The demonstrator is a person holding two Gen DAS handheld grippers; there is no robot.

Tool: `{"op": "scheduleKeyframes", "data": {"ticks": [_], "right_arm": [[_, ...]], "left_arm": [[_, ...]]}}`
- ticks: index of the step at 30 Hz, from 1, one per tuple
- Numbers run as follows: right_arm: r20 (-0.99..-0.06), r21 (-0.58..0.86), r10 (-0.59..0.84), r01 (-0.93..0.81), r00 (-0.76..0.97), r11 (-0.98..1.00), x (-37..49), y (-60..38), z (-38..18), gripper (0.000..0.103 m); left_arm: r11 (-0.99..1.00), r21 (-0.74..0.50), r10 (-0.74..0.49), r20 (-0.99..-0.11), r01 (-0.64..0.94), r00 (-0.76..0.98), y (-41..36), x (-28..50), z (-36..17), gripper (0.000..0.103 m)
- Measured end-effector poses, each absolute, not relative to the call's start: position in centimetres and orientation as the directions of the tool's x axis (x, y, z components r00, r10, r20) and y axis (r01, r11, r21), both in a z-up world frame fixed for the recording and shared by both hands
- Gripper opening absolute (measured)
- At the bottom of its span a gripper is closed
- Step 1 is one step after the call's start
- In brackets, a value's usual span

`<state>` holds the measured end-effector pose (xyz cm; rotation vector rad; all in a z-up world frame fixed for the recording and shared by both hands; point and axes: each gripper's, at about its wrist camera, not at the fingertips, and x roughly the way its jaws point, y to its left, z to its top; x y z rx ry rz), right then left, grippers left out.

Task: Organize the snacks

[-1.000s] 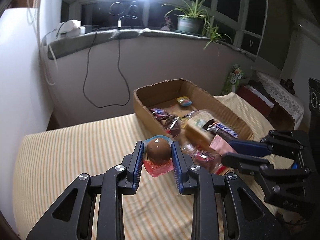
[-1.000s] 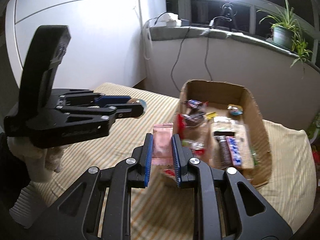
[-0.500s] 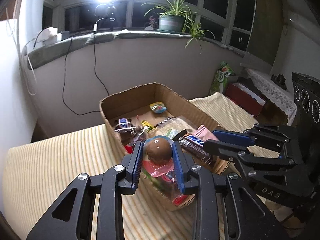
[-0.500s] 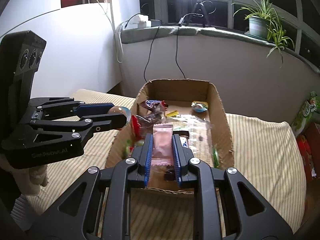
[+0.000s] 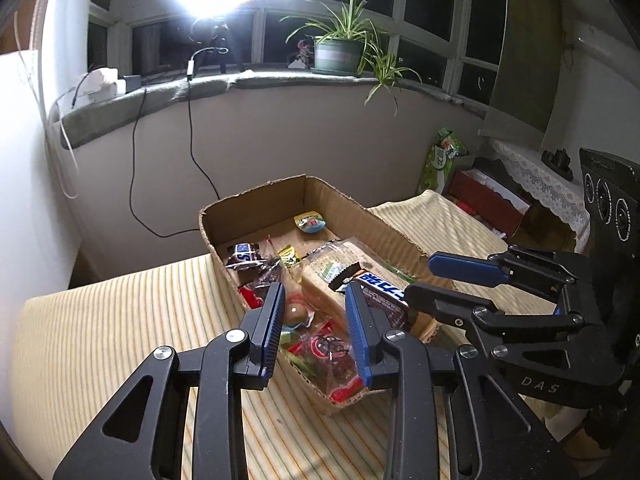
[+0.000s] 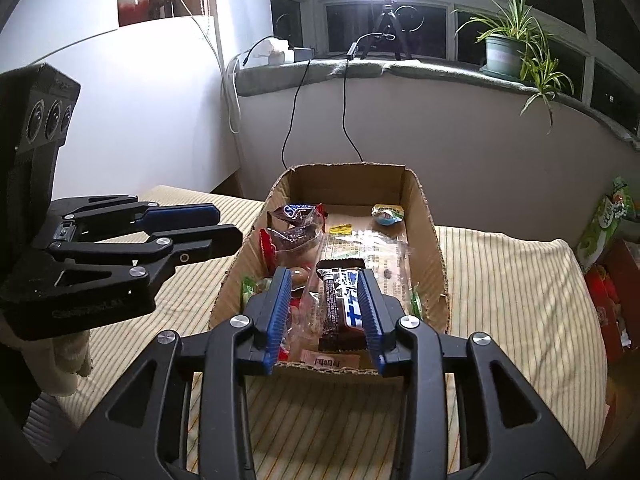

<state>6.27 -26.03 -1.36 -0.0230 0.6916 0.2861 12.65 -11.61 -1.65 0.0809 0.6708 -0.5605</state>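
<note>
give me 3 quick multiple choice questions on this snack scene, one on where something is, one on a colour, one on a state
1. Where is the egg snack?
A. in the box
B. on the sill
C. in the left tool

2. What colour are the tool pads?
A. red
B. blue
C. green

3. What state is the right tool in?
A. shut on a bar
B. shut on a pouch
C. open

Answers:
1. A, it lies among the snacks in the box, below the open left tool.
2. B, the ribbed pads are blue in both views.
3. C, its jaws stand apart, gripping nothing, above the bar.
</note>
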Motion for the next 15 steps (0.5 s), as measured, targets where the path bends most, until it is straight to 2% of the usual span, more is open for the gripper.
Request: {"op": "scheduleKeyframes", "data": {"ticks": [1,5,7,9,11,15], "right_arm": [[-0.629,0.075,0.253,-0.267,0.735,0.961,6.0,-26.1,-1.2,0.043],[-0.62,0.079,0.254,-0.263,0.743,0.962,5.0,-26.1,-0.9,0.056],[-0.617,0.074,0.25,-0.261,0.746,0.962,4.5,-26.0,-0.8,0.063],[-0.612,0.069,0.244,-0.257,0.752,0.964,4.0,-26.0,-0.6,0.073],[-0.608,0.069,0.241,-0.251,0.756,0.965,3.5,-26.0,-0.5,0.077],[-0.61,0.067,0.233,-0.244,0.757,0.967,2.9,-26.2,-0.4,0.092]], "left_arm": [[0.853,-0.112,-0.466,-0.605,0.51,0.646,-11.4,12.3,-1.6,0.039],[0.864,-0.122,-0.457,-0.595,0.488,0.661,-10.8,11.3,-1.3,0.044],[0.871,-0.126,-0.45,-0.593,0.475,0.667,-10.5,10.8,-1.2,0.055],[0.881,-0.127,-0.437,-0.588,0.457,0.68,-10.1,10.2,-1.0,0.061],[0.889,-0.132,-0.428,-0.583,0.439,0.691,-9.8,9.6,-0.8,0.062],[0.905,-0.129,-0.402,-0.574,0.406,0.713,-9.4,8.5,-0.6,0.075]]}}
